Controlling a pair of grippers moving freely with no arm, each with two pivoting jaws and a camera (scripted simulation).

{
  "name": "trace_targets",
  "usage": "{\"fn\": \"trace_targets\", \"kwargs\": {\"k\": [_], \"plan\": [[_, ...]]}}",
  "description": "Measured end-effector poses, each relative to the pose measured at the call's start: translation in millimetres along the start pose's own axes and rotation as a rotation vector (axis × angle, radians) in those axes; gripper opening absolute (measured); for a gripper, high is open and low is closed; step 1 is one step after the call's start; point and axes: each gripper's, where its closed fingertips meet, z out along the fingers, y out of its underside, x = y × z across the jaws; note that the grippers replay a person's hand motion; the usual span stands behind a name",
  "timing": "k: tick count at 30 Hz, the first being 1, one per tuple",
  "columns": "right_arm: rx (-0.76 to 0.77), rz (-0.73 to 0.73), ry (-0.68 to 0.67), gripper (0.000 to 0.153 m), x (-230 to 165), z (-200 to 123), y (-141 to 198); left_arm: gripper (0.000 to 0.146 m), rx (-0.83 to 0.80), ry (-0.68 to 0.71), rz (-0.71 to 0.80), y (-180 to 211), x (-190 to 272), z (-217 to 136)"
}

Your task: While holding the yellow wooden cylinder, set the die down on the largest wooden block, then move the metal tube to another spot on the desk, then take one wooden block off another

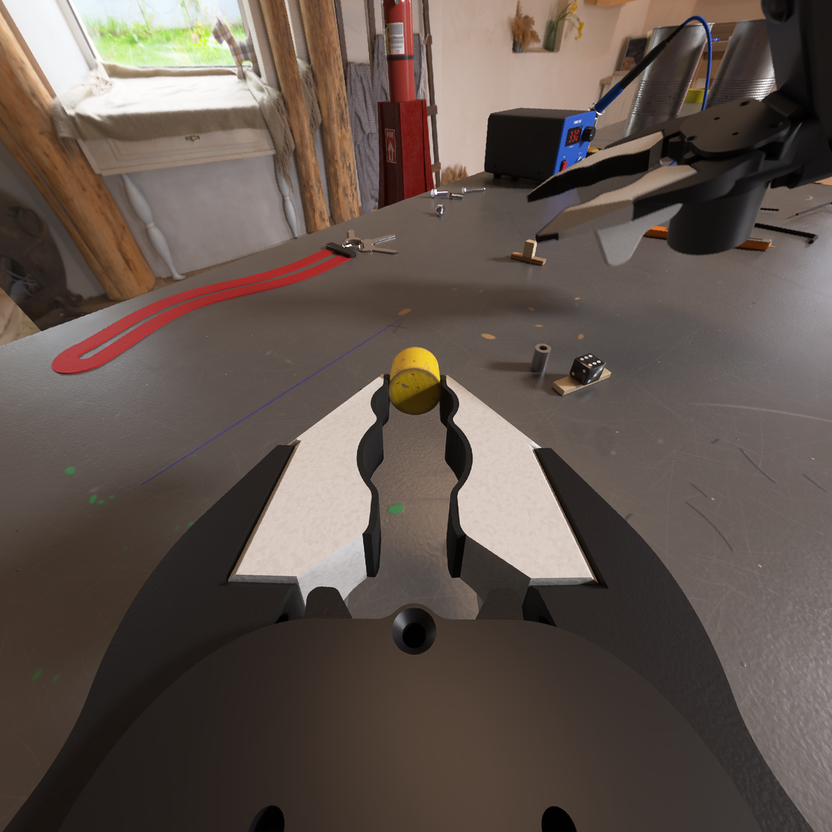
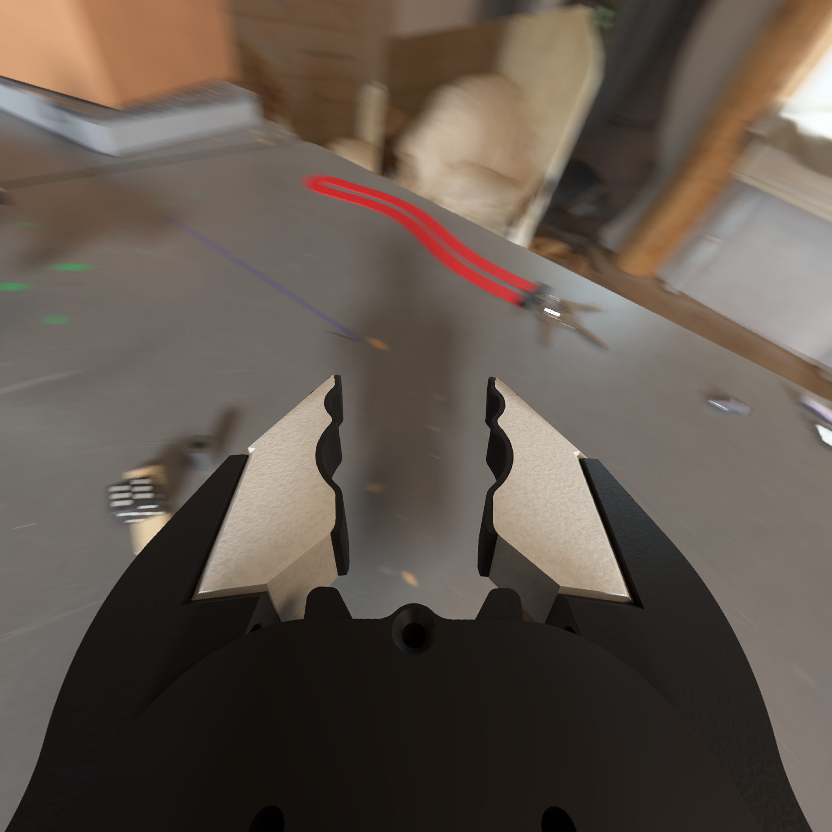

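My left gripper [image 1: 414, 382] is shut on the yellow wooden cylinder [image 1: 414, 380], held between its fingertips above the desk. The black die [image 1: 586, 368] sits on a flat wooden block [image 1: 568, 386] to the right. The grey metal tube [image 1: 541, 358] stands upright just left of the die. Farther back a small wooden block stands on another flat block [image 1: 529, 254]. My right gripper [image 2: 414, 387] is open and empty; it also shows in the left wrist view [image 1: 540, 216] hovering high at the upper right. In the blurred right wrist view the die [image 2: 135, 502] and tube [image 2: 198, 450] lie at lower left.
A red lanyard [image 1: 189, 301] with keys [image 1: 371, 243] lies at the left of the grey desk [image 1: 675, 495]. Several bolts [image 1: 454, 193] and a black-and-blue soldering station [image 1: 540, 144] stand at the back. The desk's left edge runs close behind the lanyard.
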Motion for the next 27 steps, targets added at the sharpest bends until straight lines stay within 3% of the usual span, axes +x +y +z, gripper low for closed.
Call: {"fn": "trace_targets", "kwargs": {"k": [5, 12, 17, 27], "plan": [[-0.269, 0.053, 0.329, 0.062, 74, -14, 45, 0.021, -0.010, 0.006, -0.006, 1, 0, 1], [-0.434, 0.122, 0.454, 0.050, 94, -5, 76, 0.021, 0.004, 0.004, -0.001, 0, 0, 0], [-0.529, 0.214, 0.450, 0.037, 95, 3, 93, 0.021, 0.002, 0.011, -0.005, 0, 1, 0], [-0.520, 0.291, 0.512, 0.029, 99, 6, 94, 0.021, -0.002, 0.013, 0.015, 0, 3, 0]]}}
